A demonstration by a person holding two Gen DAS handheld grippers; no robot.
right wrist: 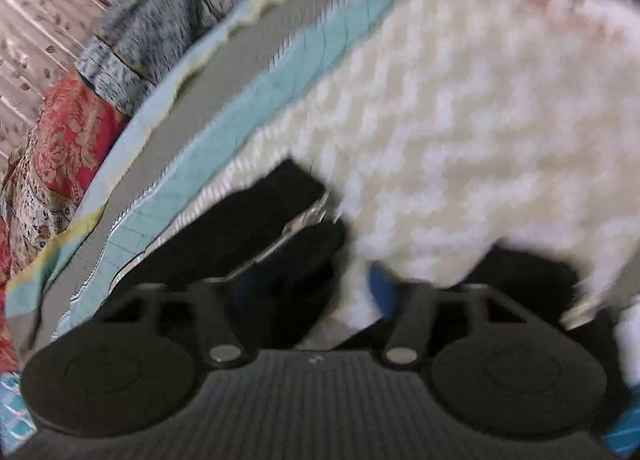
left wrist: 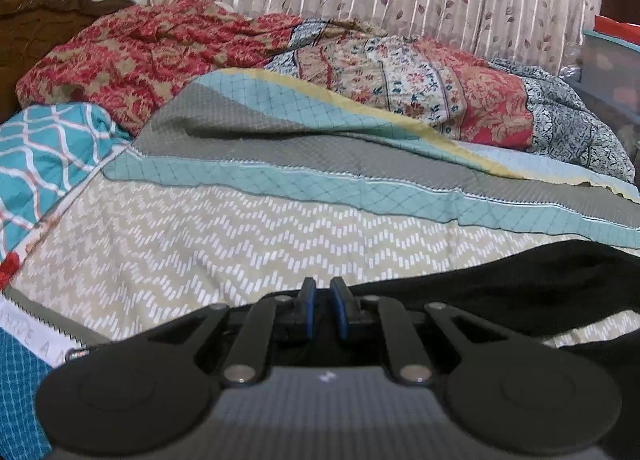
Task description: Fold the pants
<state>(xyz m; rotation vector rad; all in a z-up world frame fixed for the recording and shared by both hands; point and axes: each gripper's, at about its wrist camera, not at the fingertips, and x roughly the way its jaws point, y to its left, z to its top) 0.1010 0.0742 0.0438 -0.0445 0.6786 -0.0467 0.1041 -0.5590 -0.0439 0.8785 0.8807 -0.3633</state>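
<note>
**Pants lie to the right of our left tongs and under our right tongs**

We hold the left gripper (left wrist: 323, 302) low over the bedspread (left wrist: 224, 236), its blue pads drawn nearly together with only a thin slit between them. Whether they pinch any cloth we cannot tell; dark fabric sits just beneath the tips. From there the black pants (left wrist: 520, 280) stretch away to the right as a long, low band, so their long axis runs across our view, not away from us.

Our right gripper (right wrist: 316, 284) is spread wide, one blue pad either side. The view is blurred, but the pants (right wrist: 256, 228) lie right at and just ahead of its left finger, slanting up and away, with a pale strip, perhaps a waistband lining, along one edge.

We judge the right tongs nearer to the bulk of the cloth, and so the ones that should close on an edge next. A quilt (left wrist: 160, 44) is heaped well beyond.
</note>
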